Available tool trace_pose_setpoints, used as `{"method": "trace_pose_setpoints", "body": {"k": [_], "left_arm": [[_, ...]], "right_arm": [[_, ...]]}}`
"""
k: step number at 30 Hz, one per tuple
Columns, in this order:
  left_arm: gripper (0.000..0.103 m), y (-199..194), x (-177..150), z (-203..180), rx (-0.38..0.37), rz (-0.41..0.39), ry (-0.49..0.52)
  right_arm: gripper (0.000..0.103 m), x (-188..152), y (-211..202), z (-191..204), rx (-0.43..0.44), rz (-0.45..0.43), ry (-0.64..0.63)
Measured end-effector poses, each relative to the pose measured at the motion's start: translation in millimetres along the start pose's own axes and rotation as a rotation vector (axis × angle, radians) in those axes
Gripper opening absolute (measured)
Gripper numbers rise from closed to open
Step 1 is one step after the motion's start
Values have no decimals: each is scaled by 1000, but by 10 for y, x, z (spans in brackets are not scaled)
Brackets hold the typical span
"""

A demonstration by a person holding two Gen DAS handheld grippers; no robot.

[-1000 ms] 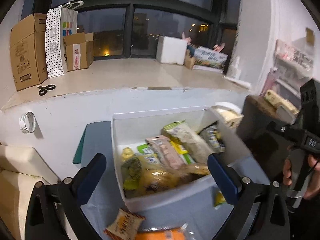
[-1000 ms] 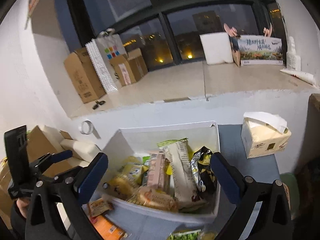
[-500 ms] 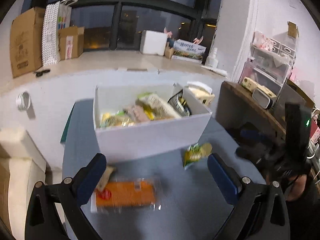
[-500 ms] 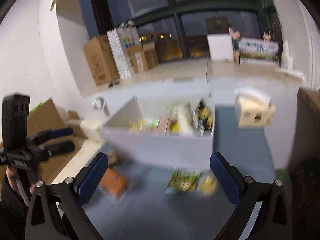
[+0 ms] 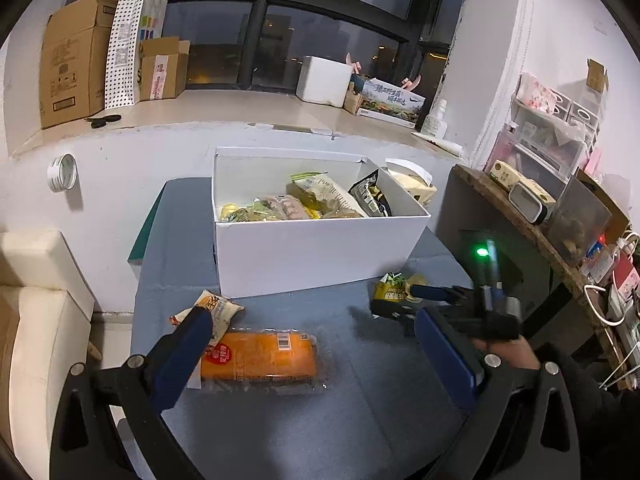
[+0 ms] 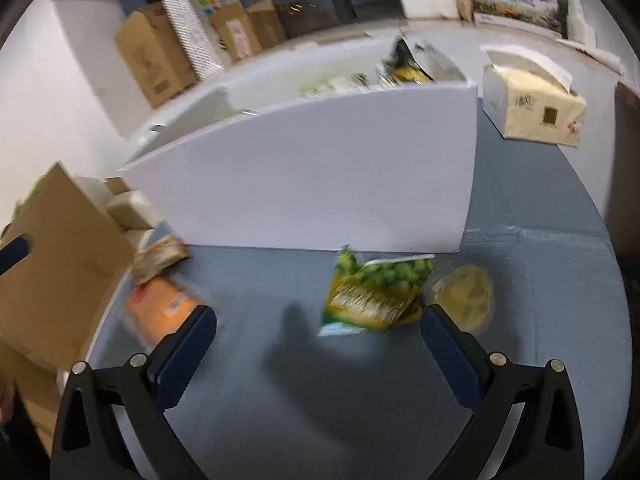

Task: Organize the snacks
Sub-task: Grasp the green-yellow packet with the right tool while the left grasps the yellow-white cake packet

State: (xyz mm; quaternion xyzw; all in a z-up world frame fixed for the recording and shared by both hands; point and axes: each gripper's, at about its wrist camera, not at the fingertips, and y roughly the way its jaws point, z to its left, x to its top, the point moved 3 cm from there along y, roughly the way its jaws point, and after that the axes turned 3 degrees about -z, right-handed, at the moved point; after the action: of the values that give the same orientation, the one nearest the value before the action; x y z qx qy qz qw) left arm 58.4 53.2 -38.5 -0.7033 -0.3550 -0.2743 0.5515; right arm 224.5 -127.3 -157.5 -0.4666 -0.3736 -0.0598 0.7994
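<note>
Left hand-held gripper wide apart, empty, over flat orange plastic-wrapped snack pack on blue worktop. Right hand-held gripper wide apart, empty, just short of green-yellow crinkled snack bag. White rectangular box behind holds more snacks.

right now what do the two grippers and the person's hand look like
Both the left gripper and right gripper have black angular frames with silver screws and flat dark-blue finger pads. In the left wrist view, the right gripper's black body shows a lit green light; the hand holding it wears a dark sleeve.
</note>
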Motion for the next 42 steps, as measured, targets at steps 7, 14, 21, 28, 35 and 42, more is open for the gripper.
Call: {"method": "trace_pose_setpoints", "body": {"k": [7, 14, 21, 28, 35, 42], "left_arm": [[103, 14, -30, 92, 5, 4, -29], [103, 90, -110, 142, 49, 26, -3], [103, 525, -212, 421, 108, 135, 20], [103, 1138, -206, 852, 153, 256, 57], [86, 1535, -303, 1015, 131, 352, 125], [52, 1410, -348, 920, 76, 328, 118]], "right_arm": [[87, 53, 255, -171, -23, 23, 58], [43, 27, 116, -264, -54, 6, 37], [43, -143, -477, -93, 50, -62, -1], [43, -366, -845, 48, 82, -95, -17], [43, -503, -880, 128, 86, -87, -34], [43, -530, -816, 59, 89, -77, 19]]}}
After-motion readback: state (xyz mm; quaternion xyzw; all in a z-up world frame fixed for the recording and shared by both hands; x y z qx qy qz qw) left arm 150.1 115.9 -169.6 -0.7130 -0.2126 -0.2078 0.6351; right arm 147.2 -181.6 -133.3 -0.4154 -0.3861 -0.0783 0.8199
